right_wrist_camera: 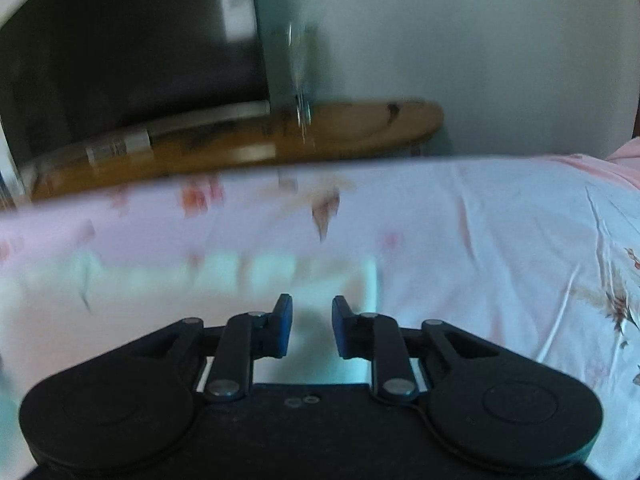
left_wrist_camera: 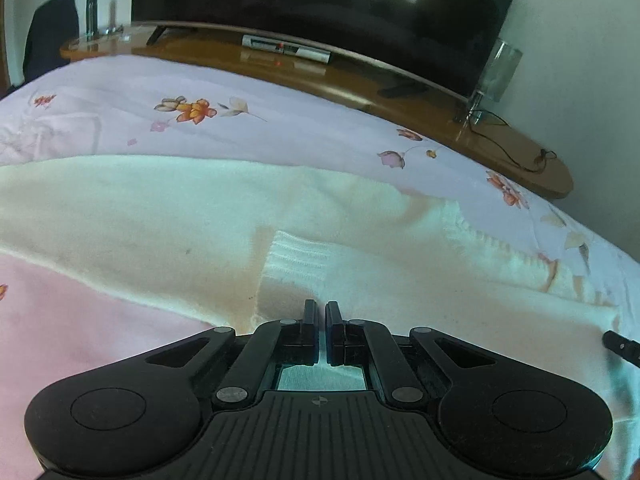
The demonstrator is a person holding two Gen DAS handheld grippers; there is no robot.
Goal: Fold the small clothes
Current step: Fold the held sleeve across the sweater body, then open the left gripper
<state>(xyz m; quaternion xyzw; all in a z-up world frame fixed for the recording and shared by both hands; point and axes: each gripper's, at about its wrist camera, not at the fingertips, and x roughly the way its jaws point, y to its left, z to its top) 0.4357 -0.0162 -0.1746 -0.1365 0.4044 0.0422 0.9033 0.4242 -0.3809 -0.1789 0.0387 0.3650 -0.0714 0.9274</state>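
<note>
A cream knit sweater (left_wrist_camera: 168, 220) lies spread on the bed, with a ribbed cuff (left_wrist_camera: 296, 260) folded over its middle. My left gripper (left_wrist_camera: 321, 312) sits low over the sweater just below that cuff; its jaws are nearly closed with a thin gap, and whether cloth is pinched between them is unclear. In the blurred right wrist view the sweater's ribbed hem (right_wrist_camera: 240, 272) lies ahead of my right gripper (right_wrist_camera: 312, 312), which is open and empty just above it. The right gripper's tip also shows in the left wrist view (left_wrist_camera: 620, 346).
The bed has a pale floral sheet (left_wrist_camera: 300, 128). A pink cloth (left_wrist_camera: 80, 328) lies at the near left. Beyond the bed stands a wooden TV bench (left_wrist_camera: 400, 96) with a large dark TV (left_wrist_camera: 320, 4), a set-top box (left_wrist_camera: 286, 48) and cables (left_wrist_camera: 516, 156).
</note>
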